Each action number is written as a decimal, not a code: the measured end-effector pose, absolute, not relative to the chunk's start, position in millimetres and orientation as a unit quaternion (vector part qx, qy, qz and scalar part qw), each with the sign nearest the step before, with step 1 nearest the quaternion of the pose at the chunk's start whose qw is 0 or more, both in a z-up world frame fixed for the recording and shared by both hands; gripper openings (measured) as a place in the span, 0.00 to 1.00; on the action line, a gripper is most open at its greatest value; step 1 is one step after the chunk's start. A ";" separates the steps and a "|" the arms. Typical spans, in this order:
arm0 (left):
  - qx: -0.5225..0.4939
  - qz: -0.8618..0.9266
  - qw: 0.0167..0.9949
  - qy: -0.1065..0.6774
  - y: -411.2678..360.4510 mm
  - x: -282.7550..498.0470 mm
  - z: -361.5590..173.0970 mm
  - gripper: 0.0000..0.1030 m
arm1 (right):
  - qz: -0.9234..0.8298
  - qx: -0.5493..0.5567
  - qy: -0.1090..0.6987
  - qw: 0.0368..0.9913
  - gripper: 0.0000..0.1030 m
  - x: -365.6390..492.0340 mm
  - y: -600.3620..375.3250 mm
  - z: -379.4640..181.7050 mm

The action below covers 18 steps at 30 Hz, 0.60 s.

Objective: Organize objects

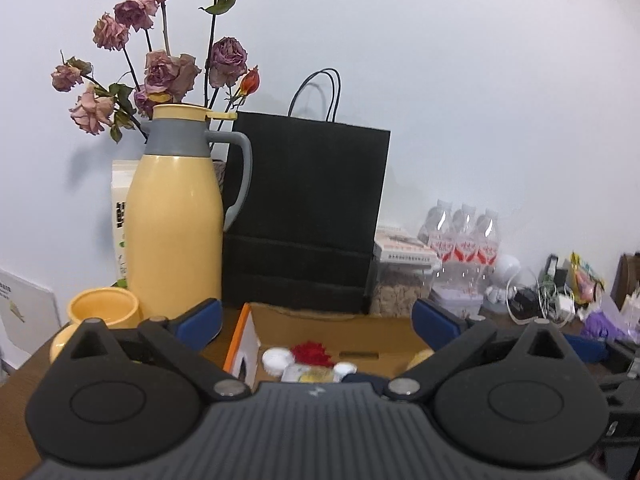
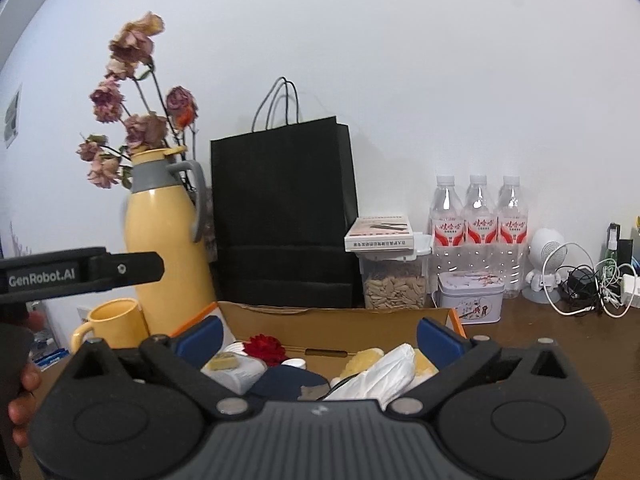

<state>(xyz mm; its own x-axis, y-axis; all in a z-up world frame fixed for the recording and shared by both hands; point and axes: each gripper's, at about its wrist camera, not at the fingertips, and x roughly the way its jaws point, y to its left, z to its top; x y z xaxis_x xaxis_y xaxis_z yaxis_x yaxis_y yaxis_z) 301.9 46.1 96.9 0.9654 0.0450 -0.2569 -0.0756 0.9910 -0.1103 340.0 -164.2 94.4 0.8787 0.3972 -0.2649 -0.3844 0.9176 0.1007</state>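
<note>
Left wrist view: the left gripper (image 1: 316,316) hangs spread wide, nothing between its blue pads, right above the open cardboard box (image 1: 332,322). Inside the box there's a jumble: a red flower (image 1: 311,353), white round lids (image 1: 277,359), something yellowish. Behind the box stands a black paper bag (image 1: 304,216); left of the box, a yellow thermos jug (image 1: 176,216) with a grey collar and a yellow mug (image 1: 103,307), dried roses (image 1: 160,52) rising behind.

Right wrist view: the right gripper (image 2: 318,336) is spread too, empty, over the same box (image 2: 340,316). Now the contents read better: the red flower (image 2: 265,347), a white crumpled bag (image 2: 376,376), a dark blue piece (image 2: 286,380). "GenRobot.AI" shows on the other gripper's body at left of the box. Right of the box, on the table (image 2: 560,332), three water bottles (image 2: 478,232) with red labels, a jar of seeds (image 2: 394,286), a tin (image 2: 470,296).
</note>
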 end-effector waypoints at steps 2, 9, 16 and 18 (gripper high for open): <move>-0.054 0.030 0.988 0.145 45.5 291.9 95.8 1.00 | 0.195 0.018 0.151 0.969 1.00 329.3 -165.8 96.4; -0.043 0.033 0.980 0.194 45.8 250.3 83.3 1.00 | 0.189 0.002 0.182 0.965 1.00 290.0 -176.9 93.2; -0.024 0.034 0.971 0.237 37.1 211.9 65.1 1.00 | 0.184 -0.012 0.226 0.957 1.00 254.9 -187.9 79.6; -0.024 0.033 0.969 0.244 35.7 202.1 60.9 1.00 | 0.183 -0.013 0.235 0.955 1.00 246.5 -189.4 76.2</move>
